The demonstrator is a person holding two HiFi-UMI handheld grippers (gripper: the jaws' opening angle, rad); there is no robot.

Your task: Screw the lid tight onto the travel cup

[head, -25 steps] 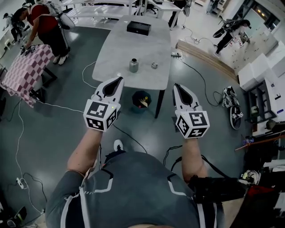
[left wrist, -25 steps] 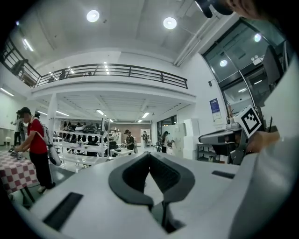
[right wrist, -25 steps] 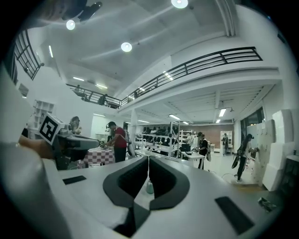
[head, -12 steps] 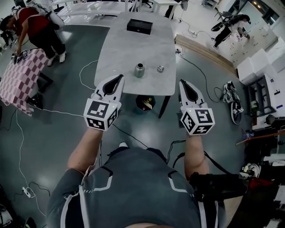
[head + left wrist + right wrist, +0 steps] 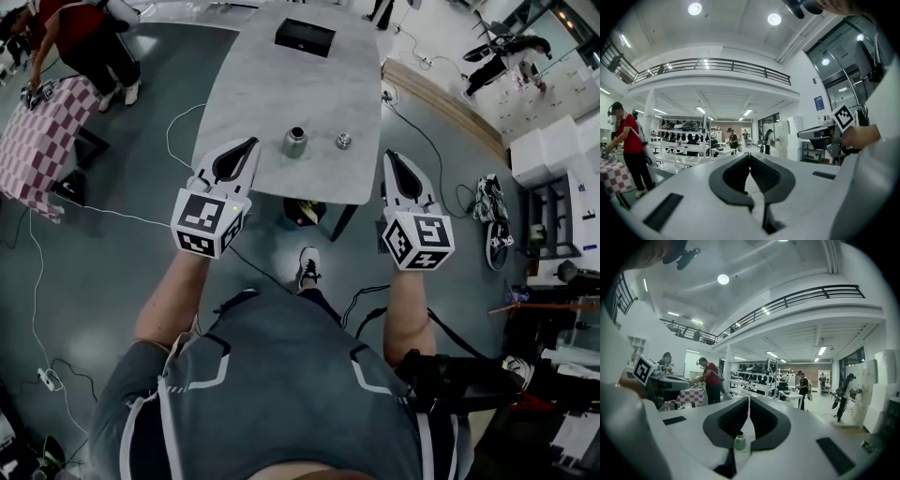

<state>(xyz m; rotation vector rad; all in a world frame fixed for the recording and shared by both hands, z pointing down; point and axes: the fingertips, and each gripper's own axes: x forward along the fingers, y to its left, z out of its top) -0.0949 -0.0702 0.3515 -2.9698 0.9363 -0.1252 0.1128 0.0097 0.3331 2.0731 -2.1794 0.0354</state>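
Grey stone-look table lying ahead of both grippers. Step in hand looking like approach: no grip yet, lid not yet on.

Metal cup standing upright on table, ahead of left gripper, slightly to its right. Small round lid lying near cup, apart from it, ahead-left of right gripper.

Both grippers hovering by near table edge, jaws pressed together, pinching nothing, touching nothing.

Next move probably calling for spreading jaws, one gripper steadying cup, other fetching lid.
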